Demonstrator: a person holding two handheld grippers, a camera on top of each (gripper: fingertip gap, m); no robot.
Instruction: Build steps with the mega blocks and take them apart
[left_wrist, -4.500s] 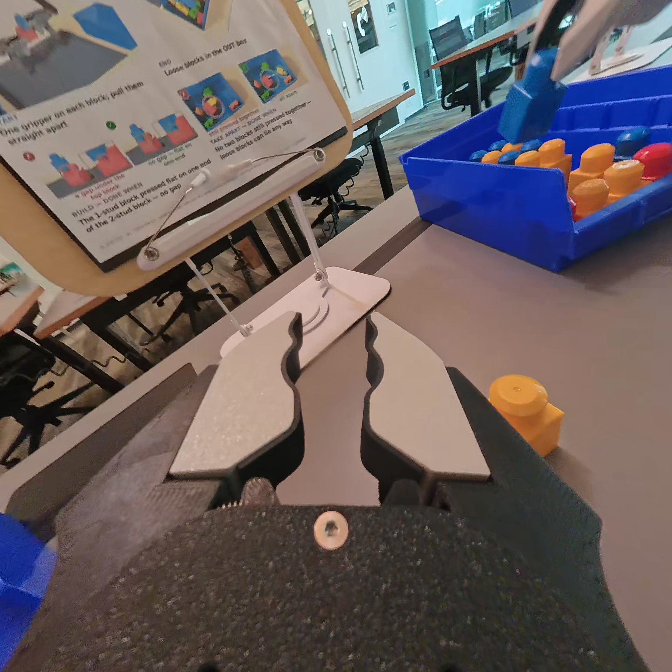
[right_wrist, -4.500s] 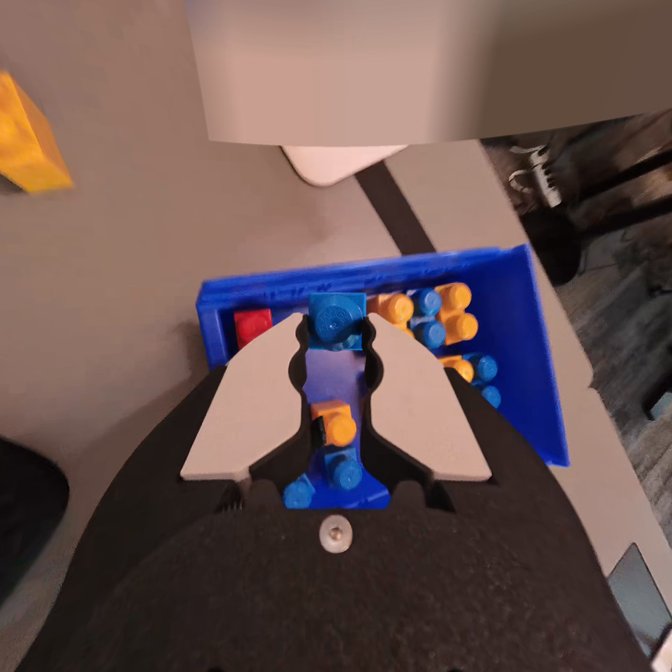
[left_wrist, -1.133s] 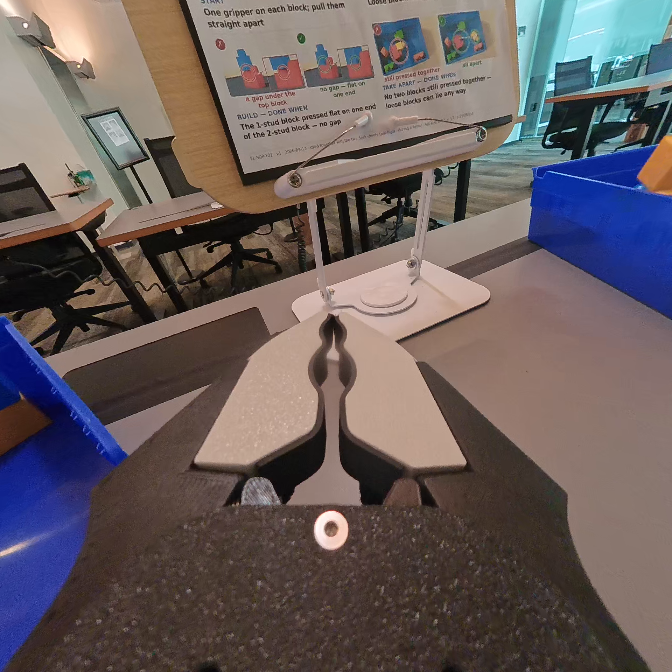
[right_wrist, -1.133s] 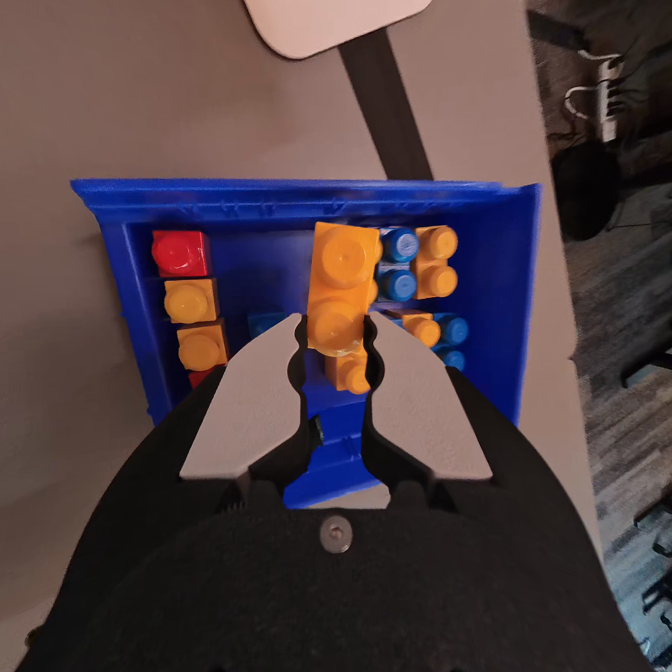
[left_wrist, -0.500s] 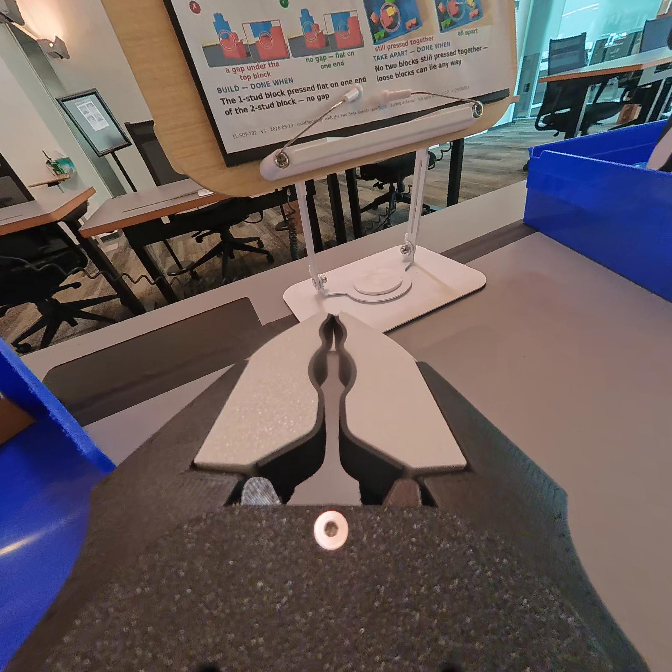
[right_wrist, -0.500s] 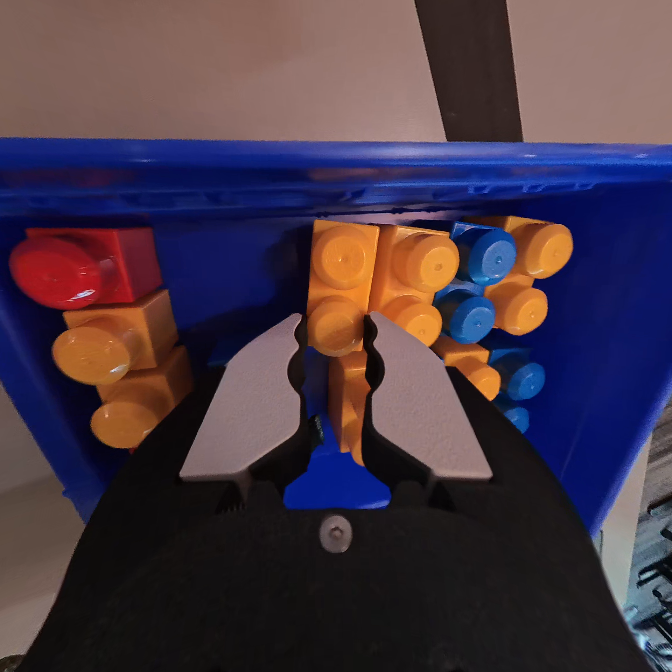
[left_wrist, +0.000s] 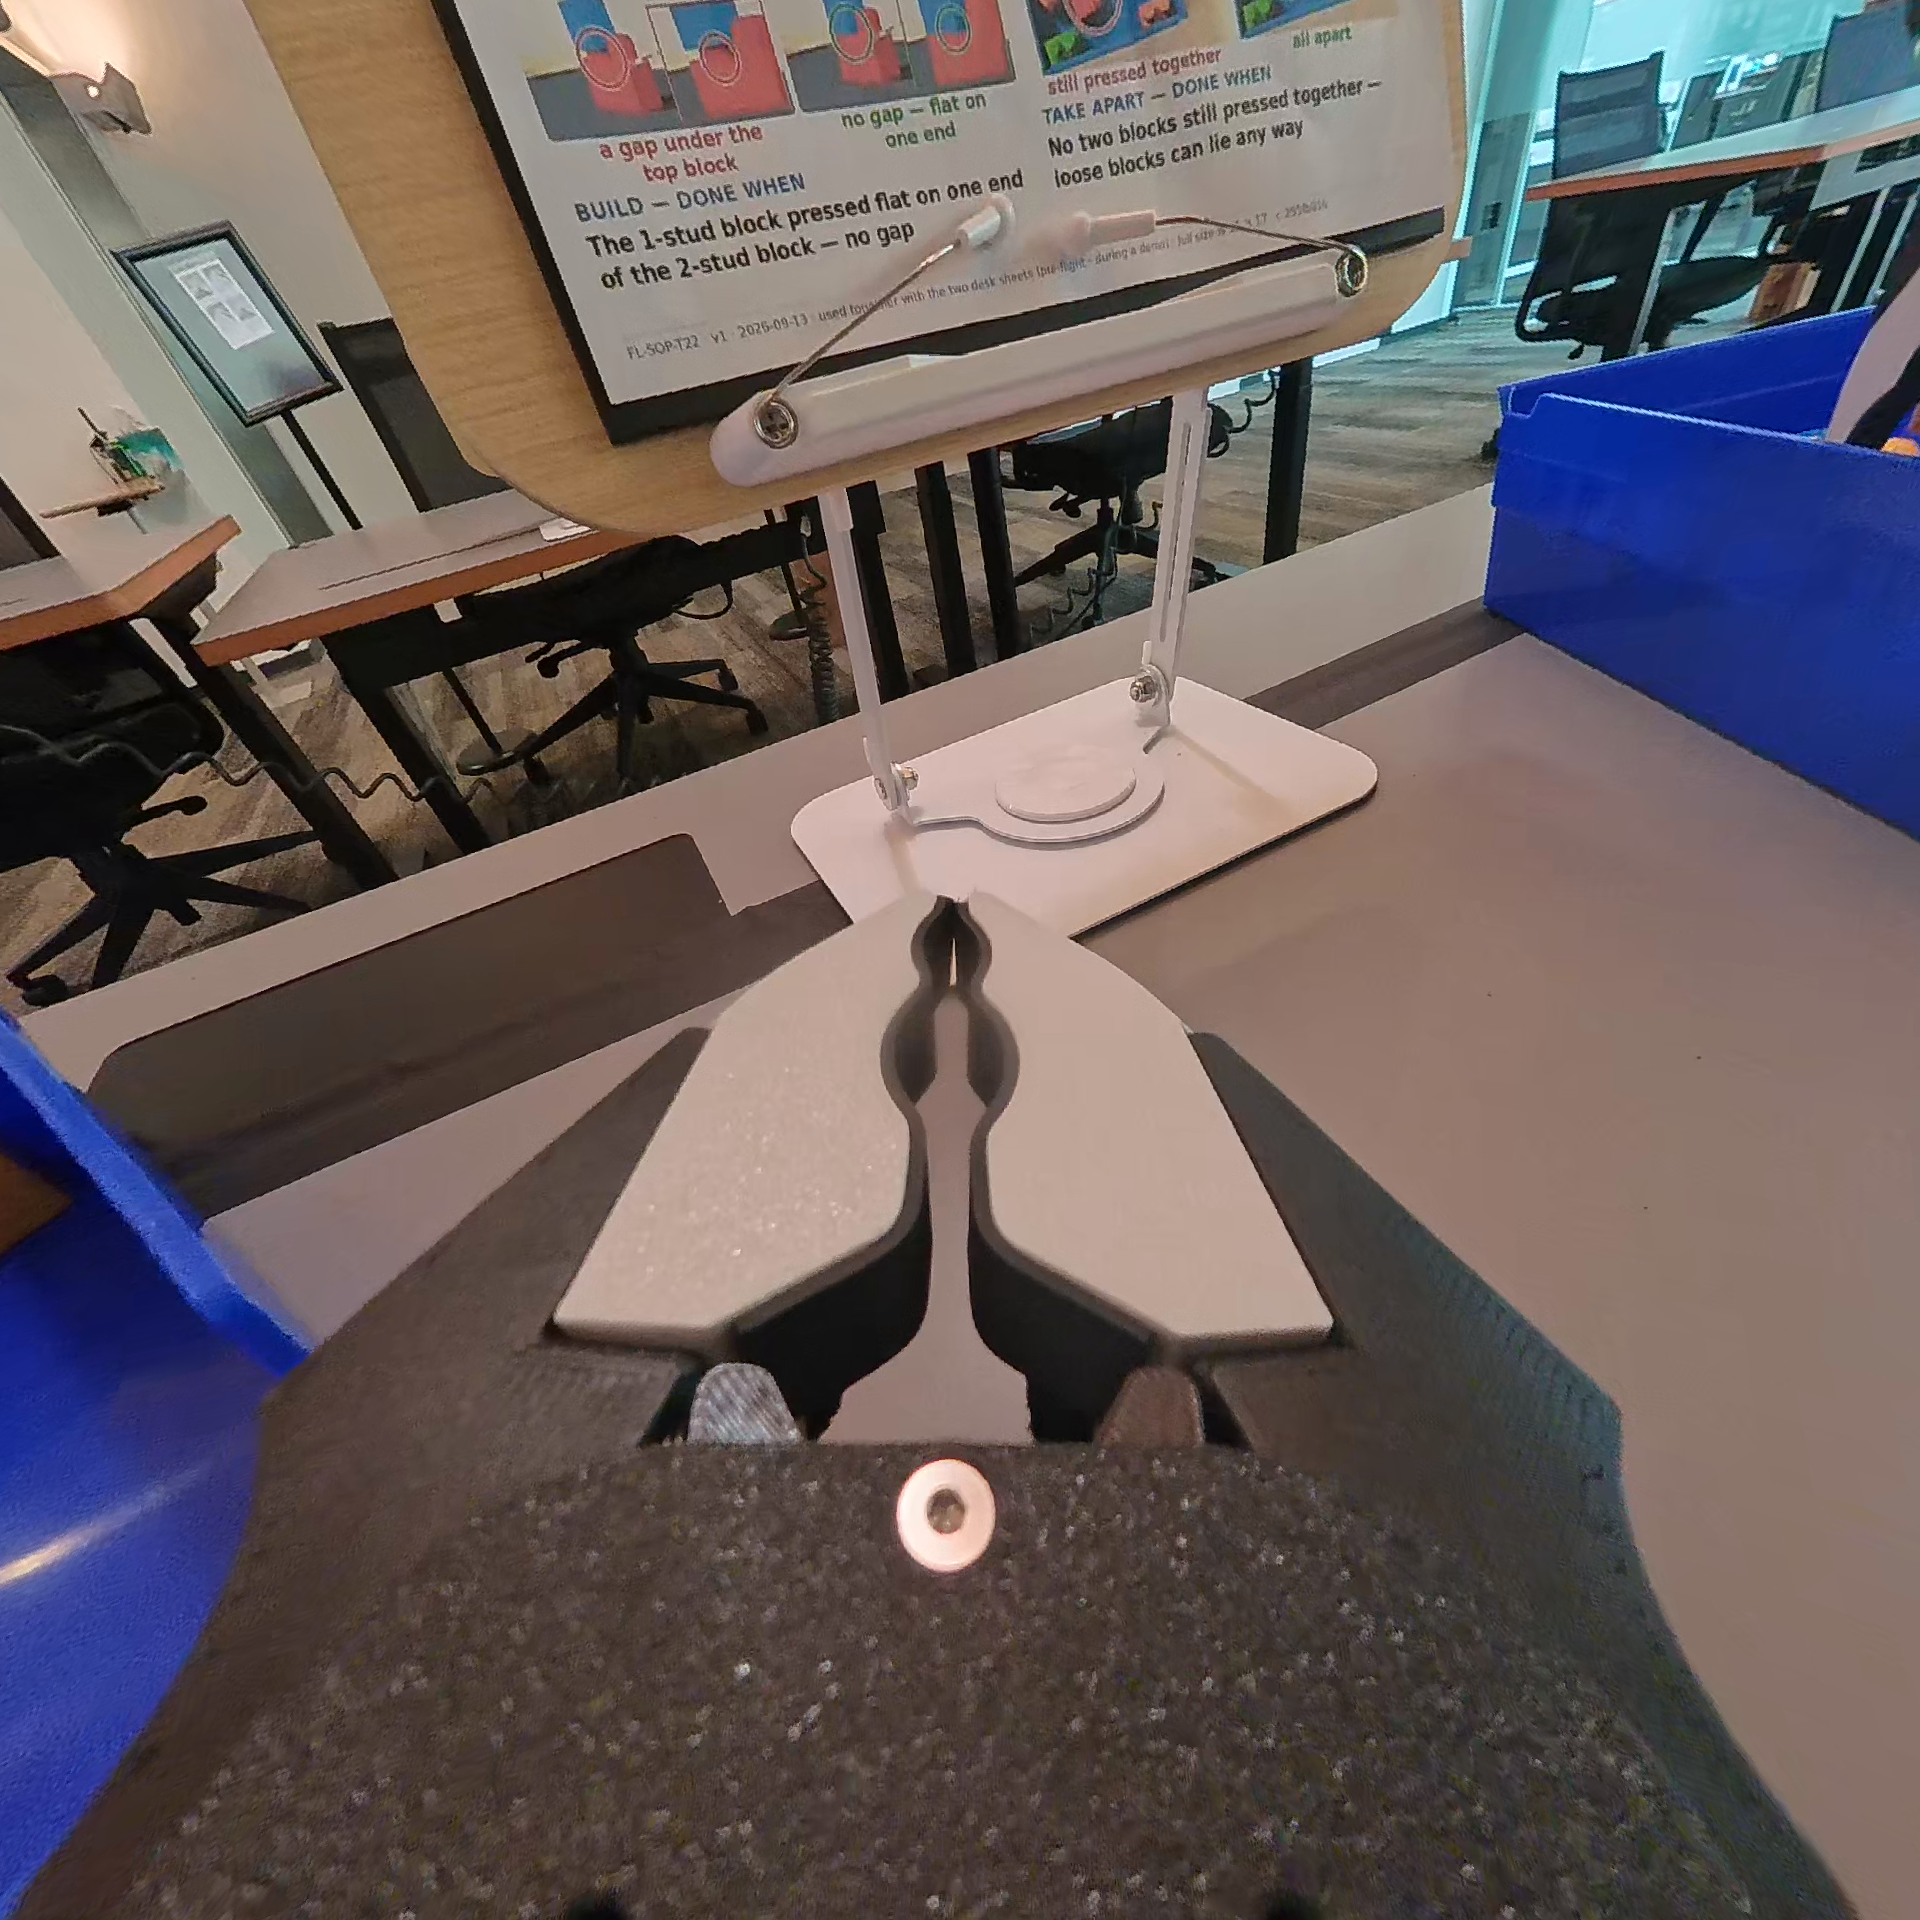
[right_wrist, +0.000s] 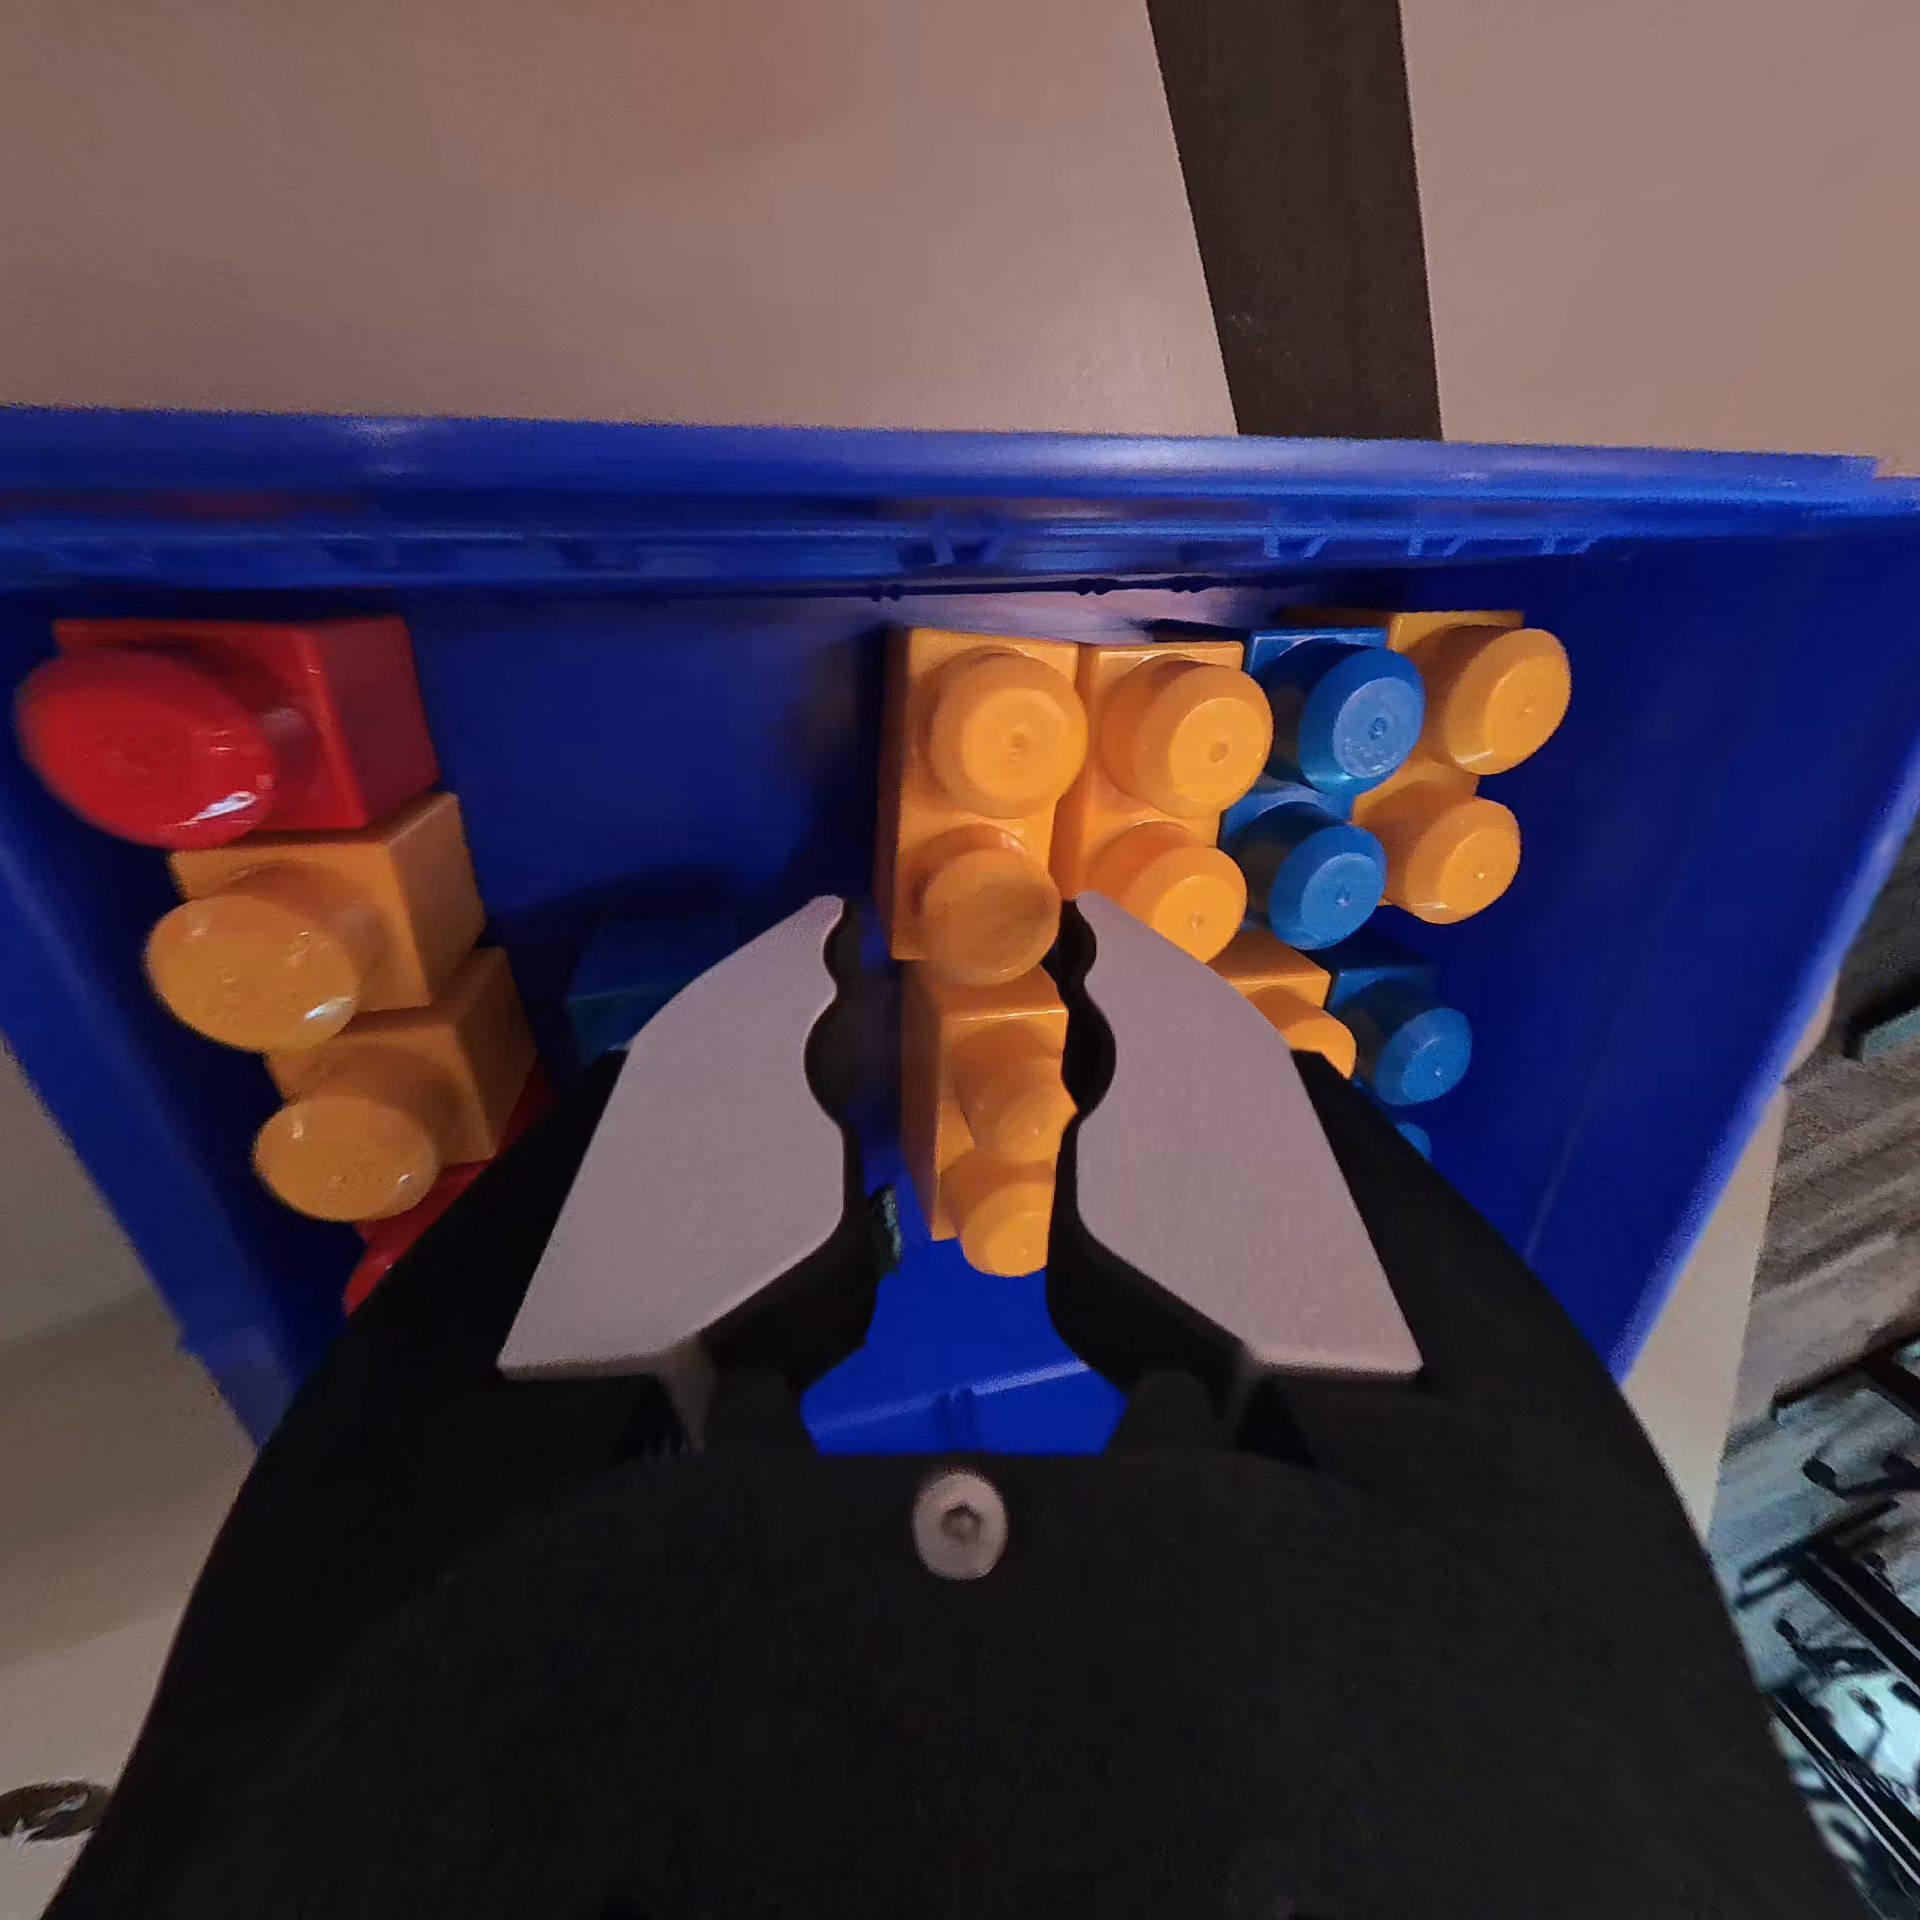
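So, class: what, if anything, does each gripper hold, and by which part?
The right gripper grips an orange two-stud plastic block by its near stud, over the blue plastic bin. The left gripper is shut on nothing.

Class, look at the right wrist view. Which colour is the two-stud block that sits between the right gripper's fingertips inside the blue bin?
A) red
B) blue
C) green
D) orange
D: the two-stud block at the tips of the right gripper is orange, standing studs-up in the blue bin beside another orange block.
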